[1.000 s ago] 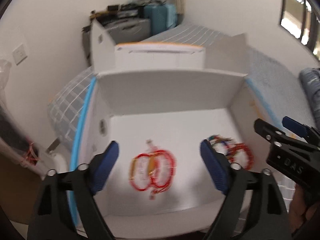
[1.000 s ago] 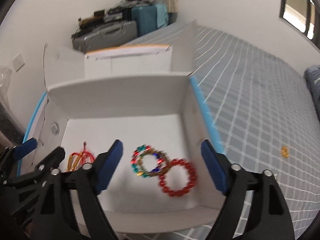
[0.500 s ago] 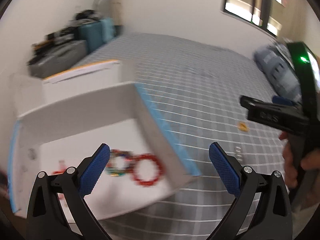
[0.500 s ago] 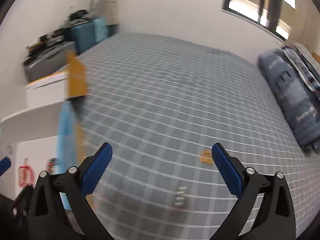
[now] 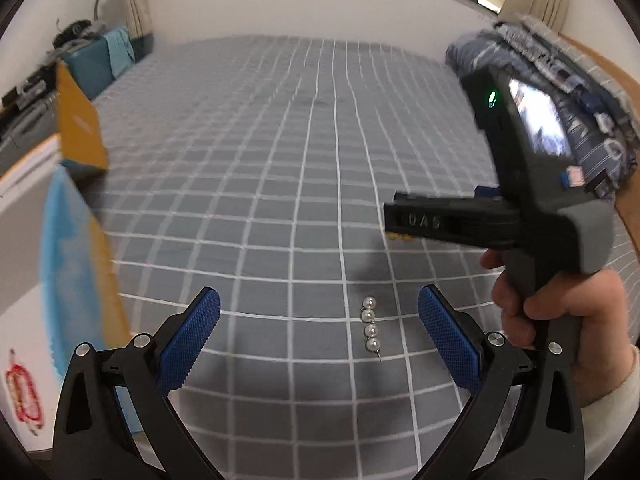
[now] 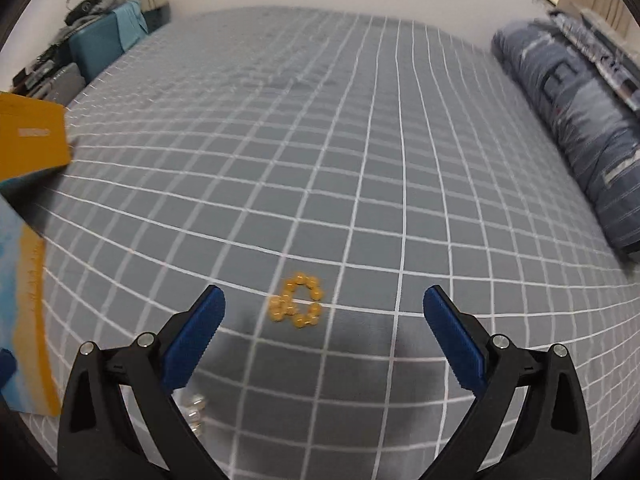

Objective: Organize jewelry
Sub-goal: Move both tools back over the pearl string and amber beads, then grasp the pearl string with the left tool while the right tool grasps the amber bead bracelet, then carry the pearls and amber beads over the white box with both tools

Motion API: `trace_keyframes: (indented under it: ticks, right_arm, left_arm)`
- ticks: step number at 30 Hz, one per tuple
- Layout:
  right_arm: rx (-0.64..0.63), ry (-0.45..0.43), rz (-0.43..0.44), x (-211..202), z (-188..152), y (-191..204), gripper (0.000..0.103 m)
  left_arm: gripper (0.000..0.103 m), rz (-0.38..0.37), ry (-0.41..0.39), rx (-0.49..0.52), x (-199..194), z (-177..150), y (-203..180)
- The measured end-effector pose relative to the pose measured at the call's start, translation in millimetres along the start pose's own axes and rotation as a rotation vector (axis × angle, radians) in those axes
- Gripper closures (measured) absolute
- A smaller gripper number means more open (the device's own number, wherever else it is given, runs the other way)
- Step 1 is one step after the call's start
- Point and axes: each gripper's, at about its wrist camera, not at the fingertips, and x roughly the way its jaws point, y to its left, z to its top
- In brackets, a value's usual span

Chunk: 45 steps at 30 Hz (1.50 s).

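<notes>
Both grippers over the bed (image 5: 280, 128), grey sheet with white grid. Left gripper (image 5: 319, 336) has its jaws spread wide with nothing between the pads; a short string of four pearl beads (image 5: 371, 327) lies flat on the sheet in the gap, nearer the right pad, not touched. Right gripper (image 6: 324, 328) is likewise spread wide and empty; the yellow bead bracelet (image 6: 297, 301) lies on the sheet just ahead of the fingertips, roughly centred between them, no contact. In my left view the right gripper (image 5: 404, 220) comes in from the right edge, held by a hand (image 5: 560, 312) with a pale sleeve cuff, and a bit of yellow beading peeks out under its tip. In the right view I can see a blurred pale bead cluster (image 6: 195, 410) low left behind the left finger, probably the pearls, can't confirm. Container: the open box (image 5: 76, 240) sits at the left edge of the bed, white inside, blue and orange outside with a raised orange flap. Only a sliver of its floor shows in the left view, with a red beaded piece (image 5: 24, 394) lying in it; the rest of the contents are out of frame. Right view shows only the box's outer wall (image 6: 28, 304). A folded blue blanket (image 6: 572, 120) lies along the right side of the bed, and a teal suitcase (image 6: 100, 44) stands beyond the far corner.
</notes>
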Motion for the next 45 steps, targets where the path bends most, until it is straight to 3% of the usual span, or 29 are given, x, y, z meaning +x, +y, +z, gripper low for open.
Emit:
trace_keyframes:
  ticks: [4,11,15,17,21,24,26,28,30,40,45]
  right_arm:
    - [0.012,0.030,0.031,24.5,-3.2,-3.6,0.011]
    - [0.035,0.090,0.102,59.2,1.0,-5.1,0.015]
    - [0.023,0.101,0.096,65.3,2.4,-4.0,0.018]
    - [0.019,0.102,0.095,64.4,3.9,-4.0,0.024]
    - [-0.007,0.106,0.107,63.7,5.7,-1.1,0.043]
    - [-0.021,0.105,0.118,63.4,5.5,3.1,0.053]
    - [-0.018,0.107,0.134,63.7,5.0,5.0,0.064]
    - [-0.005,0.112,0.142,64.5,6.2,4.7,0.085]
    - [0.012,0.113,0.141,64.8,6.6,2.5,0.094]
    - [0.054,0.079,0.152,55.0,3.6,3.5,0.094]
    - [0.053,0.029,0.137,43.2,3.2,5.6,0.094]
  left_arm:
    - [0.006,0.017,0.057,0.055,40.8,-9.3,-14.7]
    - [0.006,-0.053,0.081,0.058,69.7,-18.5,-22.4]
    - [0.010,-0.046,0.100,0.072,77.6,-21.3,-28.9]
    - [0.023,-0.041,0.112,0.075,78.4,-23.8,-28.8]
    - [0.040,-0.033,0.121,0.068,80.1,-25.6,-27.5]
    - [0.062,-0.045,0.125,0.069,78.2,-25.5,-26.6]
    - [0.093,-0.048,0.133,0.075,79.5,-25.4,-26.8]
    - [0.092,-0.057,0.140,0.077,79.9,-25.5,-26.6]
    - [0.092,-0.069,0.138,0.067,77.0,-26.3,-23.1]
    - [0.092,-0.090,0.107,0.046,70.1,-23.1,-15.7]
    - [0.092,-0.085,0.040,0.029,52.9,-19.6,-8.8]
